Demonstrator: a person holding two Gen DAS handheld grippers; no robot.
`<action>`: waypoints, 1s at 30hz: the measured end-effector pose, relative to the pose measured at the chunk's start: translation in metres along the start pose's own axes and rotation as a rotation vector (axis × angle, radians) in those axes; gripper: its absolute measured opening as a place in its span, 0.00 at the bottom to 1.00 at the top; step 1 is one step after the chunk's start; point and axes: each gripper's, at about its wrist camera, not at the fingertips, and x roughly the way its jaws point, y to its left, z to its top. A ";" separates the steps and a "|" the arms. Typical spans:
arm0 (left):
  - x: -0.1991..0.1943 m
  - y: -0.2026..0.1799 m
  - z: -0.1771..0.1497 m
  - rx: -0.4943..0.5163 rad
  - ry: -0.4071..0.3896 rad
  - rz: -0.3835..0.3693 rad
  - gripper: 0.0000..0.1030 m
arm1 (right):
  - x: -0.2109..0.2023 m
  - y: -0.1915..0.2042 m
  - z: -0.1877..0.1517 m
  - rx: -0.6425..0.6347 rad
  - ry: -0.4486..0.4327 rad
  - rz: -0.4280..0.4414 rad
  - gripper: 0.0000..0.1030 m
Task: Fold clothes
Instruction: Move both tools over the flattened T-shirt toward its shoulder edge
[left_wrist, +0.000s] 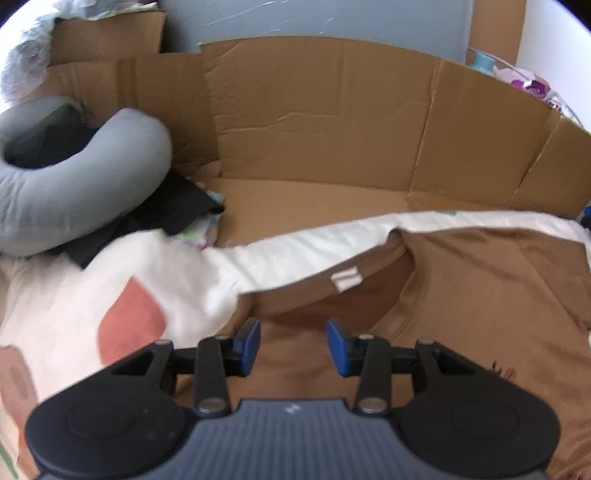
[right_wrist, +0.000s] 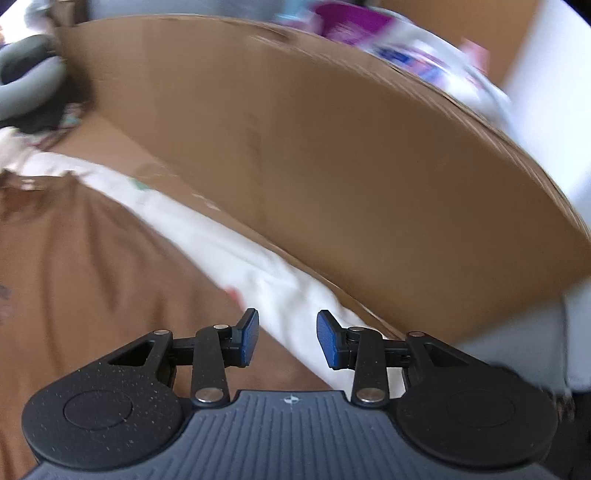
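Now the brown shirt (left_wrist: 461, 295) lies flat on a white cloth (left_wrist: 295, 254) by the cardboard wall (left_wrist: 332, 118), with the left gripper (left_wrist: 293, 341) and right gripper (right_wrist: 287, 338) above it, both spread apart and holding nothing.

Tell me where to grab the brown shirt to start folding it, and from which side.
Pinch the brown shirt at the shoulder seam beside the collar, coming from above. It lies flat, neckline open with the label showing, so that doubled edge probably gives the firmest hold.
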 end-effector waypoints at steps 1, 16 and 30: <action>-0.002 0.002 -0.004 -0.011 0.003 0.004 0.42 | 0.003 -0.005 -0.007 0.025 0.000 -0.026 0.40; -0.015 0.016 -0.057 -0.063 0.060 0.028 0.42 | 0.043 -0.013 -0.057 0.165 0.029 -0.034 0.40; 0.005 -0.027 -0.035 -0.047 0.015 -0.061 0.38 | 0.023 -0.023 -0.034 0.073 -0.010 -0.074 0.01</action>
